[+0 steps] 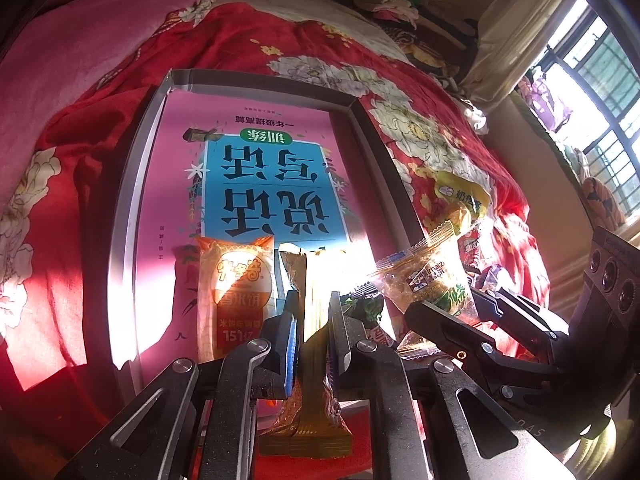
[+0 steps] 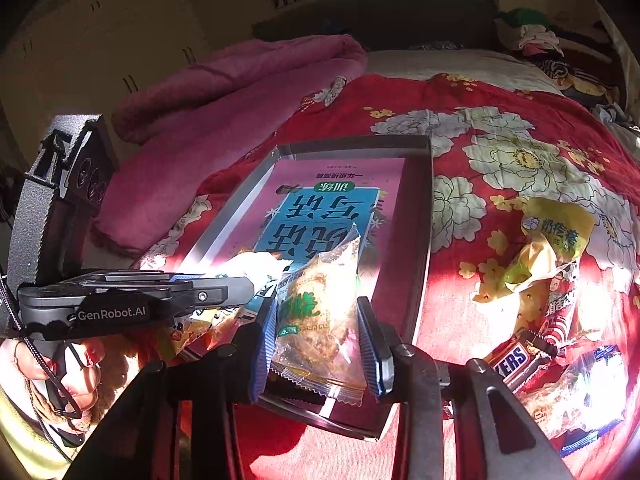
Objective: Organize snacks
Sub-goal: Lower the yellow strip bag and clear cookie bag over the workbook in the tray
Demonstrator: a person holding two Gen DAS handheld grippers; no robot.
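Note:
A shallow grey box lies on the bed with a pink and blue book in its bottom. My left gripper is shut on a gold-brown snack packet, held upright over the box's near end. An orange rice-cracker packet lies in the box just left of it. My right gripper is shut on a clear packet of brown crisp snack, held over the box's near right part. Each gripper shows in the other's view: the left, the right.
A pile of loose snacks lies on the red floral quilt right of the box: a yellow packet, a Snickers bar, a red packet and a blue-edged clear packet. A pink blanket lies at the left.

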